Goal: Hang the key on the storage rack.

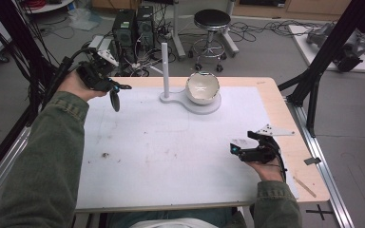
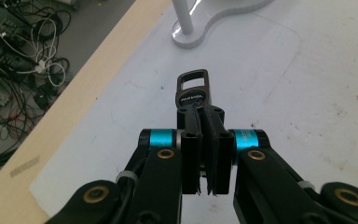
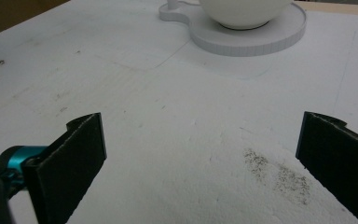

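Gripping a black spoon (image 1: 115, 99) by its handle, the left gripper (image 1: 112, 87) is holding it above the table's (image 1: 171, 156) far-left corner, near the post (image 1: 165, 69) beside the bowl (image 1: 202, 87); hanging or placing it seems left. The right gripper's (image 1: 235, 149) fingers are resting wide, holding nothing.

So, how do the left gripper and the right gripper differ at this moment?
The left gripper is shut on a dark utensil handle, while the right gripper stands wide open with nothing between its jaws. In the high view, the left gripper is raised near the far left corner of the table, while the right gripper rests low near the table's right edge. Both are black with turquoise parts, and each is held in one hand.
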A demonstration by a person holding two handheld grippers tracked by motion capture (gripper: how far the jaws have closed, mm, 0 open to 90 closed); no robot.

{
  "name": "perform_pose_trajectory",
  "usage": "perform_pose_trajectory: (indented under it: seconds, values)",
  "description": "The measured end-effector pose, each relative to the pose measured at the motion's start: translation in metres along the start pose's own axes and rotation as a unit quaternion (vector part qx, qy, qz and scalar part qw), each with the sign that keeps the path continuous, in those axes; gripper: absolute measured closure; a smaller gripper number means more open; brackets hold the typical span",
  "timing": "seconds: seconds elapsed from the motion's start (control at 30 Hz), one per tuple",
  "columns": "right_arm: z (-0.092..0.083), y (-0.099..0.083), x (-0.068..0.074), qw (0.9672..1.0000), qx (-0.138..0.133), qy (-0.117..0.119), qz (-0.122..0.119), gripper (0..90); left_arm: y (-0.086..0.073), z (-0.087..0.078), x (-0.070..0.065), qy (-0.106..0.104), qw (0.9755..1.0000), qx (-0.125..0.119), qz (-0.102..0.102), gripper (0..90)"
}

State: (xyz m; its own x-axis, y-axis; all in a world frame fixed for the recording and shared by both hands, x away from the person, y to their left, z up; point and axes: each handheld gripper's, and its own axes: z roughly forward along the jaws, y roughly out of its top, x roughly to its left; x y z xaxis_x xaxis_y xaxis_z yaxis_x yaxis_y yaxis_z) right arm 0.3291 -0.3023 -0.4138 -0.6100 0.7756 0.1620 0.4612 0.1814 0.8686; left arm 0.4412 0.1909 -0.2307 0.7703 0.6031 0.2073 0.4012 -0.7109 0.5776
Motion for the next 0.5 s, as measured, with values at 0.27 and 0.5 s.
perform_pose_trajectory:
  seconds: [0.27, 0.5]
  values:
    - [0.006, -0.002, 0.001, 0.9991, 0.031, 0.030, -0.002, 0.5, 0.032, 0.005, 0.000, 0.003, 0.9998, -0.009, 0.018, 85.5]
    - [0.010, -0.003, 0.002, 0.9976, 0.057, 0.040, -0.009, 0.5, 0.059, 0.009, 0.002, 0.001, 0.9993, -0.025, 0.028, 85.5]
